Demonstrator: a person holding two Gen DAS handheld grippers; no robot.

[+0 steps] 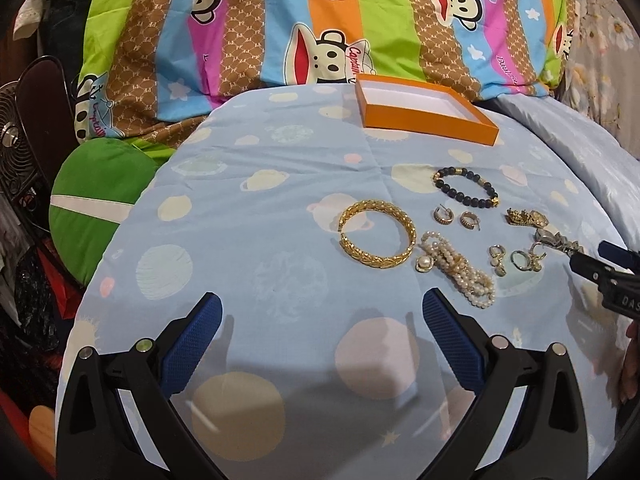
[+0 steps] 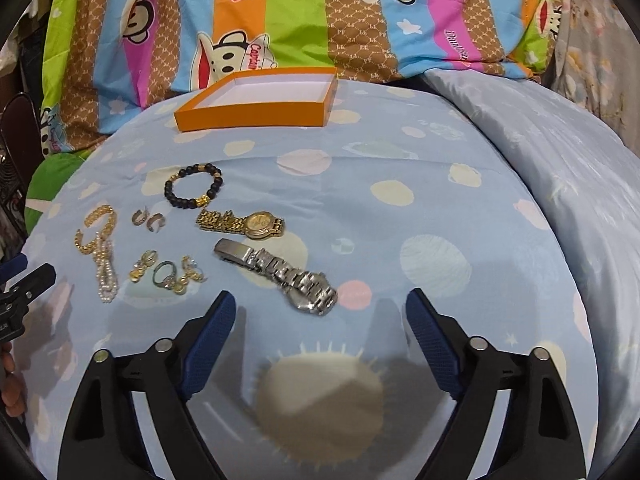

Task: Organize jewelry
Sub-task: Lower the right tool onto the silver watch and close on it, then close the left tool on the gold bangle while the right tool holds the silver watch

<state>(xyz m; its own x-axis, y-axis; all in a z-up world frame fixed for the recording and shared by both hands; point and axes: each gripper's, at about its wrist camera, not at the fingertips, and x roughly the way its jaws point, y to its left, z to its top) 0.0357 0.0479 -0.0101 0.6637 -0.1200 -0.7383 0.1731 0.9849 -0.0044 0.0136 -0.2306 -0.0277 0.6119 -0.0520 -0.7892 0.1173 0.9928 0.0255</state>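
Observation:
An empty orange box [image 1: 424, 110] [image 2: 260, 98] with a white inside lies at the far side of the blue bedspread. Jewelry is spread in front of it: a gold bangle [image 1: 376, 240] [image 2: 94, 228], a black bead bracelet [image 1: 466, 186] [image 2: 194, 186], a pearl piece [image 1: 460, 272] [image 2: 106, 276], small earrings and rings [image 1: 516, 260] [image 2: 168, 272], a gold watch [image 2: 244, 222] and a silver watch [image 2: 284, 274]. My left gripper [image 1: 322, 308] is open, short of the bangle. My right gripper [image 2: 320, 306] is open, with the silver watch's face just beyond its tips.
A striped monkey-print quilt [image 1: 280, 32] is bunched behind the box. A green cushion [image 1: 100, 216] and a fan [image 1: 16, 152] sit off the bed's left edge. A pale folded cover [image 2: 560, 184] lies on the right. The bedspread [image 1: 256, 208] left of the jewelry is bare.

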